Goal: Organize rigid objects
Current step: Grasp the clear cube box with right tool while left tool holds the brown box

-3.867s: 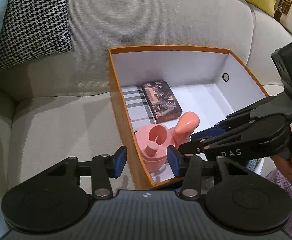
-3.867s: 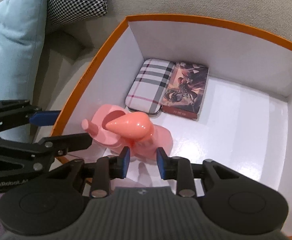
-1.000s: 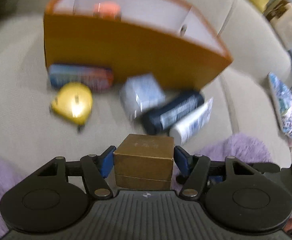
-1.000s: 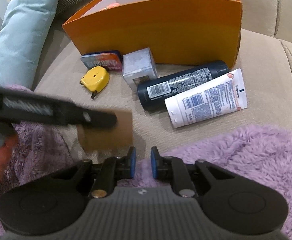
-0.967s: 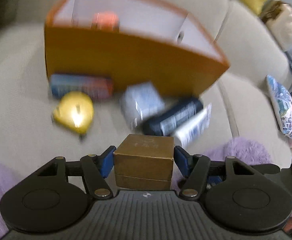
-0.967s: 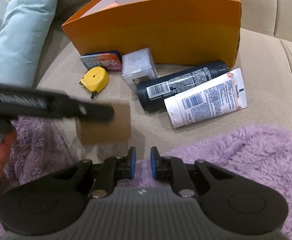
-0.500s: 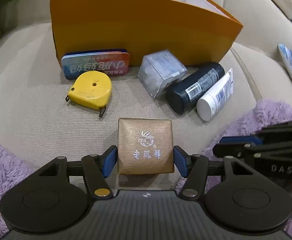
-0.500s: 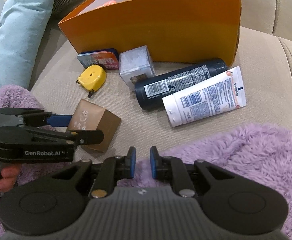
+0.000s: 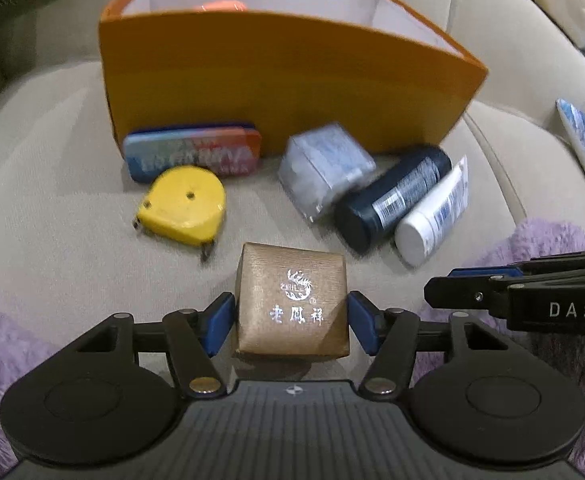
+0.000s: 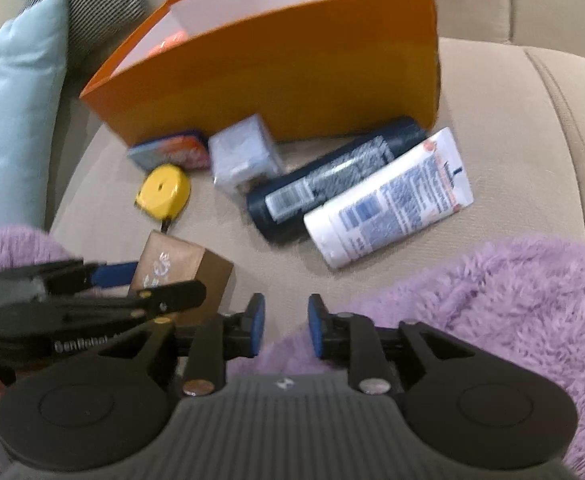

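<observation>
A small brown gift box point(image 9: 292, 304) with silver characters sits between the fingers of my left gripper point(image 9: 291, 322), whose blue pads stand just off its sides; it also shows in the right wrist view point(image 10: 180, 268). My right gripper point(image 10: 280, 330) is slightly open and empty over the purple fleece. On the sofa seat lie a yellow tape measure point(image 9: 184, 210), a blue-red tin point(image 9: 192, 156), a clear cube box point(image 9: 324, 168), a dark blue bottle point(image 9: 392, 200) and a white tube point(image 9: 432, 216). Behind them stands the orange box point(image 9: 284, 80).
A purple fleece blanket point(image 10: 492, 320) covers the near seat. A light blue cushion point(image 10: 8, 100) and a houndstooth cushion point(image 10: 92, 4) lie at the left. Something pink point(image 9: 220, 6) shows inside the orange box.
My left gripper lowered the brown box onto the seat and its fingers opened off it. My right gripper opened slightly and came closer to the objects.
</observation>
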Demonstrator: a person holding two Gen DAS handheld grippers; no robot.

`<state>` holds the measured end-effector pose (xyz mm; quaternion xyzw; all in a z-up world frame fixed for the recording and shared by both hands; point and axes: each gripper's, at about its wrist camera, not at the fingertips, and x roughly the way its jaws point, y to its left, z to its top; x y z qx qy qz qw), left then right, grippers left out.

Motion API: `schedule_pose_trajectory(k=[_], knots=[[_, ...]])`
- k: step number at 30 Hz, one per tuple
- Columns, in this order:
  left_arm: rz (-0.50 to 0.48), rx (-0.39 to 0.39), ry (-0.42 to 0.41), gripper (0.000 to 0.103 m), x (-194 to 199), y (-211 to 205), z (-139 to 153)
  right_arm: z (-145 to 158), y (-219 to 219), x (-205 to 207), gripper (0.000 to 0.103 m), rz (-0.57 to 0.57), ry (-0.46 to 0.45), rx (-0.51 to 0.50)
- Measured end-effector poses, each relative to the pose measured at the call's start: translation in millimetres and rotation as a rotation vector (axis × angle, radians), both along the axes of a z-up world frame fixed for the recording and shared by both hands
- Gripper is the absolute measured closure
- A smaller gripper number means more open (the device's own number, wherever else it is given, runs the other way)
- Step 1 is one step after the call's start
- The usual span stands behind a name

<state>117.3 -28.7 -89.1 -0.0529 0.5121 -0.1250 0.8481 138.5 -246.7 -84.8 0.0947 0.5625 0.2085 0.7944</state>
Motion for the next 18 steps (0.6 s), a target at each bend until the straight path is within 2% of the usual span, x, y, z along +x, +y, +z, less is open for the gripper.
schedule_pose_trajectory(k=[4, 8, 9, 13, 18], knots=[[0.04, -0.038, -0.033, 0.033, 5, 14, 12, 14, 14, 9, 0.072, 0.001, -0.061, 0.003], [0.062, -0.056, -0.06, 0.033, 10, 25, 21, 26, 34, 26, 0.054, 0.043, -0.123, -0.012], [0.065, -0.054, -0.064, 0.033, 13, 27, 22, 27, 41, 32, 0.054, 0.058, -0.137, -0.029], [0.042, -0.023, -0.083, 0.033, 17, 26, 18, 27, 61, 57, 0.049, 0.093, -0.144, -0.071], [0.001, 0.008, -0.072, 0.033, 19, 19, 9, 17, 80, 80, 0.048, 0.137, -0.114, -0.125]])
